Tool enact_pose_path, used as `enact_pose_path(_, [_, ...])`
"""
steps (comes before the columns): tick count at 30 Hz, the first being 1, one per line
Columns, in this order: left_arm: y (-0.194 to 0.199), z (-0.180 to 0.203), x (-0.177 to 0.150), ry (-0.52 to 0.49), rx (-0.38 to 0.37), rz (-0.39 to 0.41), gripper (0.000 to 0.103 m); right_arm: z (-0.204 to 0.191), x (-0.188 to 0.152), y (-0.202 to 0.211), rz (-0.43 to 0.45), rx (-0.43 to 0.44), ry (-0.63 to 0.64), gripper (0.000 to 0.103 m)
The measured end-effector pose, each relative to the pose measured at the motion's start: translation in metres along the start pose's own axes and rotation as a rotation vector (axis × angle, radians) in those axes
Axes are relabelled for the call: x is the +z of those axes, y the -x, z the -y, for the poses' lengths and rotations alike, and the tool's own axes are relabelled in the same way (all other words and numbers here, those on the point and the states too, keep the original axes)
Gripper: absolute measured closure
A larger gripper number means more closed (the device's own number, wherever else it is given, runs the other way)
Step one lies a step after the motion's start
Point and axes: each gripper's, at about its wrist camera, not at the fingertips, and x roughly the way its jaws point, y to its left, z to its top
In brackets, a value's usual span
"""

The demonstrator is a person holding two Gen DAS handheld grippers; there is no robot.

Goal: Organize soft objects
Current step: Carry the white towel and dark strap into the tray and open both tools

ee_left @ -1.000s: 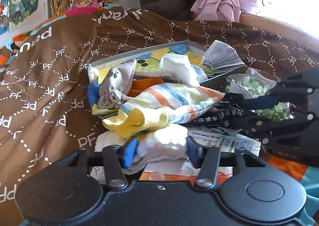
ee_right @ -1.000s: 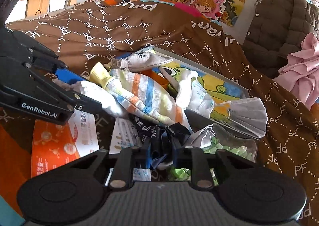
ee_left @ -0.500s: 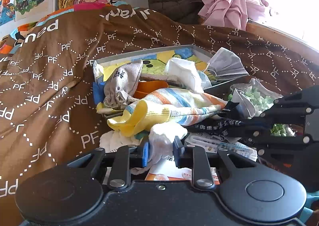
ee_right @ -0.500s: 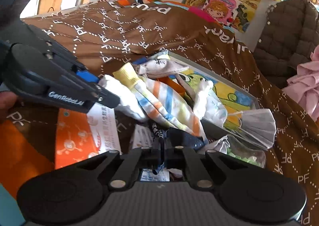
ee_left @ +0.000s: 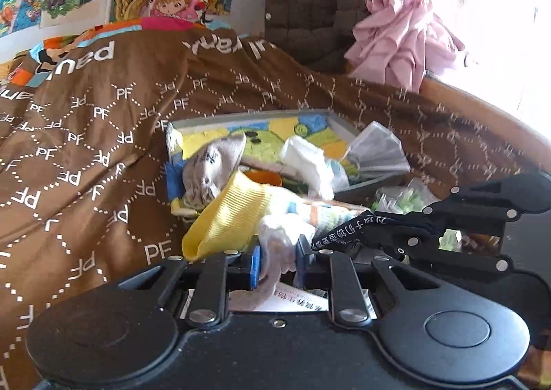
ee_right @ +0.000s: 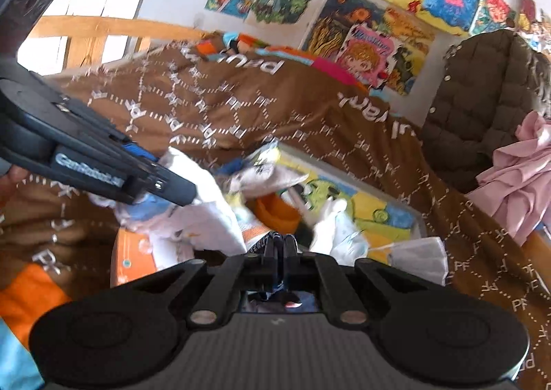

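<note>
While my left gripper (ee_left: 278, 260) closes its blue pads on the white sock (ee_left: 280, 235) at the bottom centre of the left view, the brown quilt (ee_left: 86, 149) fills the left half of the frame. Right of that, the yellow cuff (ee_left: 227, 221) of a striped sock lies against the white sock, with a grey sock (ee_left: 213, 166) just above it on the tray's (ee_left: 248, 116) near edge. Further right in the tray lie a white cloth (ee_left: 303, 159) and a grey mask (ee_left: 375, 152). At the frame's right my right gripper (ee_left: 322, 242) is clamped shut on a dark printed band (ee_left: 347, 231). A pink garment (ee_left: 403, 42) hangs at upper right.
</note>
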Motion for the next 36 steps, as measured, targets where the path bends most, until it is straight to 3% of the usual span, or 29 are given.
enact_pose_path(14, [0.035,-0.007,0.015,0.074,-0.024,0.17,0.082,0.034,0.011,0.019,0.083,-0.051,-0.109,0.101])
enact_pose_path(22, [0.033,-0.015,0.015,0.112,-0.003,0.206,0.082,0.049,0.01,0.022,0.141,-0.105,-0.147,0.101])
enact_pose_path(31, [0.021,-0.013,0.014,0.123,-0.006,0.281,0.082,0.083,0.034,-0.005,0.229,-0.11,-0.266,0.101])
enact_pose_path(36, [0.0,-0.008,0.031,0.085,0.006,0.31,0.082,0.109,0.052,-0.038,0.25,-0.126,-0.332,0.101])
